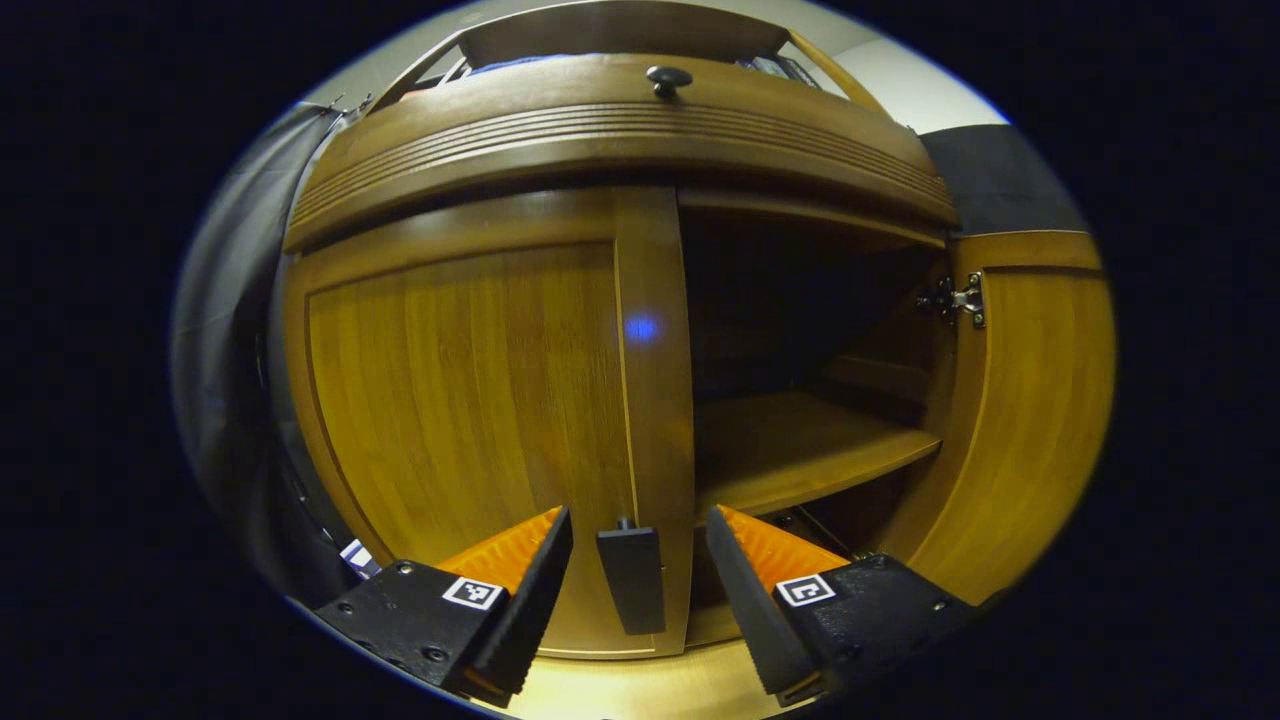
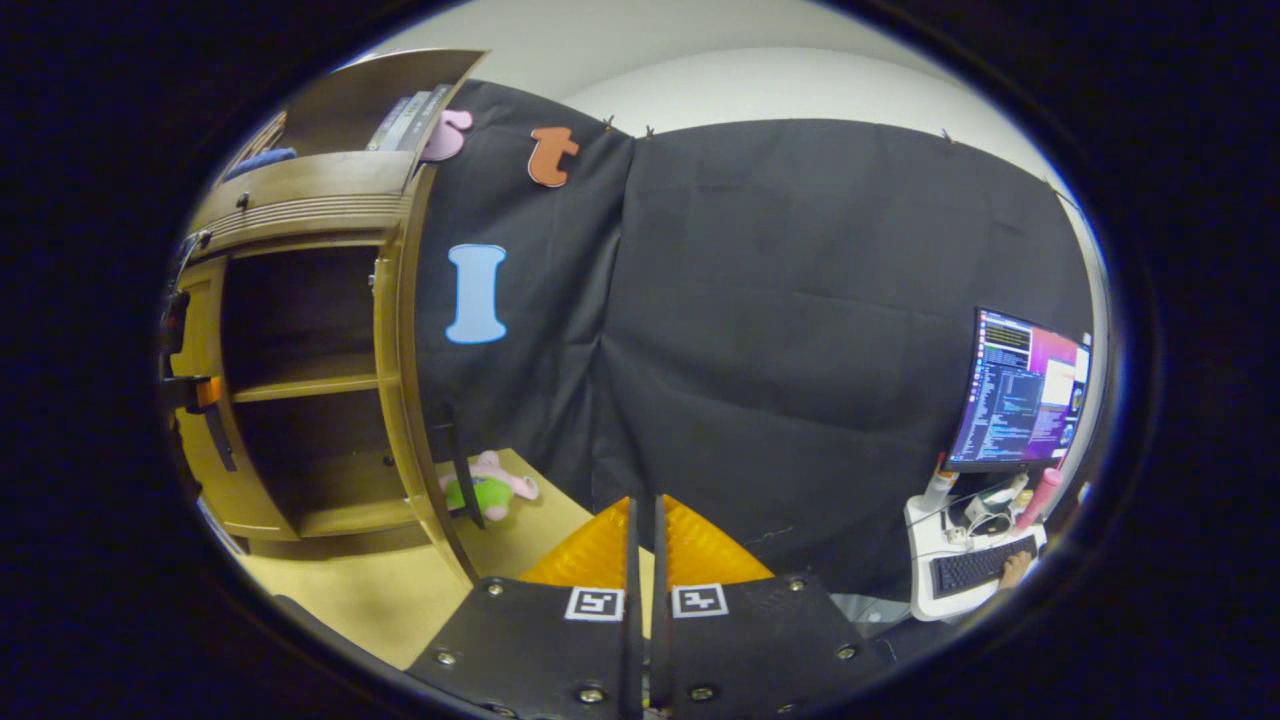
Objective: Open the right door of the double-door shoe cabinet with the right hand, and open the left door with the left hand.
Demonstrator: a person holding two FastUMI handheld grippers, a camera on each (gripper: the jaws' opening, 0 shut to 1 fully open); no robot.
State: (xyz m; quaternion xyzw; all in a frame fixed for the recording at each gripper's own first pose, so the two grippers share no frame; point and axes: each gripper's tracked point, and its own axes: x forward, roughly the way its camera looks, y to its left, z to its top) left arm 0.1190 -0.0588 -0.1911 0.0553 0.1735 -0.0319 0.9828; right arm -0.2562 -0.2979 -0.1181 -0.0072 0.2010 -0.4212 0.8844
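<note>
Black handle [image 1: 632, 580] of closed left door [image 1: 470, 400] between spread left tool [image 1: 640, 560] fingers.

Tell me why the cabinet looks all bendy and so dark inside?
In the left gripper view the fisheye lens bows the cabinet's top edge and left door into curves; the open compartment lies in deep shadow, and a small blue glare spot sits on the door. In the right gripper view the cabinet curves too.

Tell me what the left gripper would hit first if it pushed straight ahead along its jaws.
Most likely the black bar handle on the closed left wooden door. It sits between the open jaws of the left gripper, just ahead. Depth is hard to judge, but nothing shows in front of it.
</note>
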